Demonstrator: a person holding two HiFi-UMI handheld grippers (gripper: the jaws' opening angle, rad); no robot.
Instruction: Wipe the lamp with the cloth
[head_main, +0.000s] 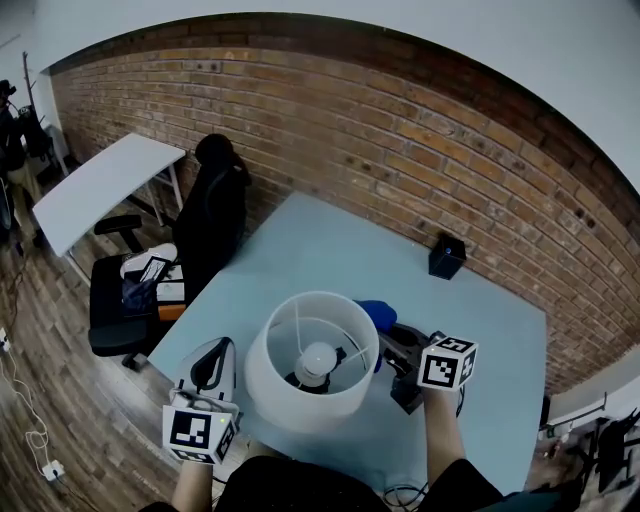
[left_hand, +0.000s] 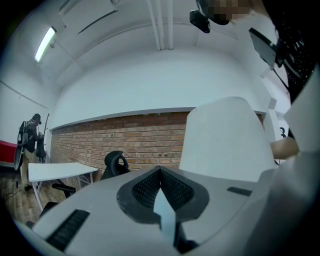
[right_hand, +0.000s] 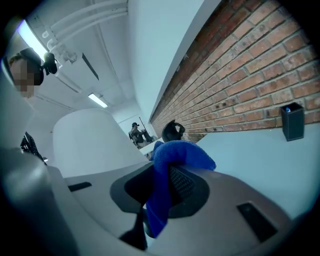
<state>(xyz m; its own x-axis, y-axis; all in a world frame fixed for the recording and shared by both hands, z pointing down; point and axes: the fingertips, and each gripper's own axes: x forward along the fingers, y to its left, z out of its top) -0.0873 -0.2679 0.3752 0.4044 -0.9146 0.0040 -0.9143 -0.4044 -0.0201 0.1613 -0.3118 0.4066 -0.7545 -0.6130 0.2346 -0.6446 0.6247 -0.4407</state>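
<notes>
A lamp with a white drum shade (head_main: 312, 360) stands on the light blue table (head_main: 330, 250) just in front of me, its bulb visible from above. My right gripper (head_main: 388, 338) is at the shade's right side, shut on a blue cloth (head_main: 376, 314) that rests against the shade's upper edge. In the right gripper view the cloth (right_hand: 172, 160) bunches out of the jaws, with the shade (right_hand: 90, 140) to the left. My left gripper (head_main: 212, 355) hangs left of the shade, shut and holding nothing. In the left gripper view the shade (left_hand: 225, 140) fills the right.
A small black box (head_main: 447, 257) stands near the brick wall at the table's far edge. A black office chair (head_main: 205, 225) with items on its seat is at the table's left corner. A white desk (head_main: 100, 185) stands beyond it.
</notes>
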